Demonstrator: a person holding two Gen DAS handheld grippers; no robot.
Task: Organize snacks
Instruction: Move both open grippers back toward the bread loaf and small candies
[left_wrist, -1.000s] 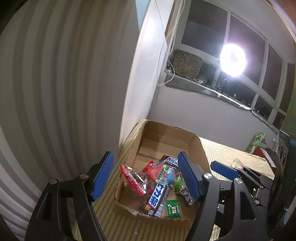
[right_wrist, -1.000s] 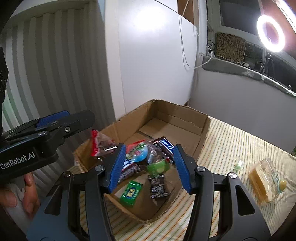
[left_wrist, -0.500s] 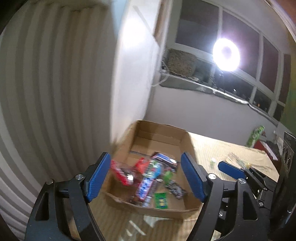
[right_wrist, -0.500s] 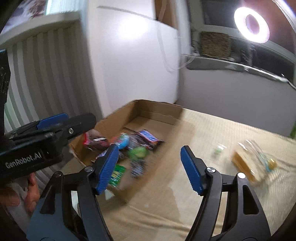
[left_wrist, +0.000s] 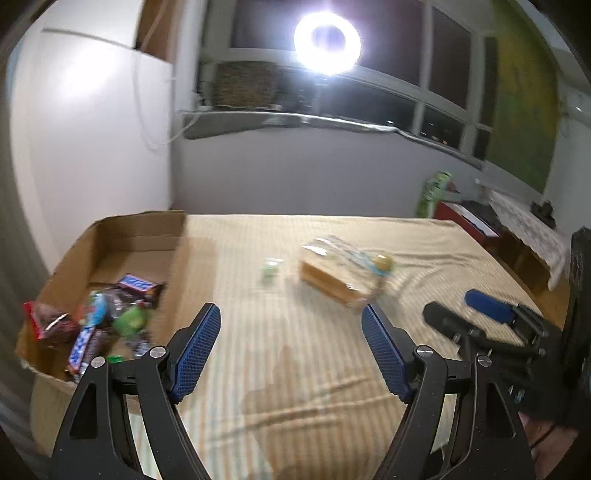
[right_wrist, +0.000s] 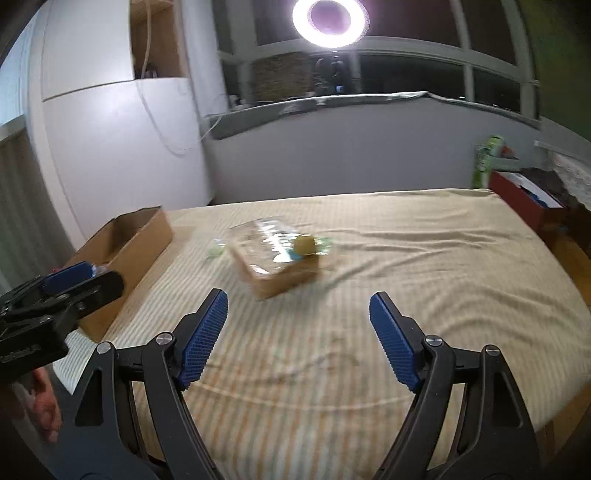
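While blurred, clear-lidded snack box (right_wrist: 275, 260), tan base, yellow-green ball inside

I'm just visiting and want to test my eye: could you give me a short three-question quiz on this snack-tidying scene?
1. True or false: the left hand-held gripper is holding a snack.
2. Where do most of the snacks lie? A) in the cardboard box B) on the window sill C) on the floor
3. Fill in: besides a small green sweet, the snack still out on the striped cloth is a clear ____.

Key
1. False; both it and the right hand-held gripper are open and empty.
2. A
3. Packet, with something tan inside.
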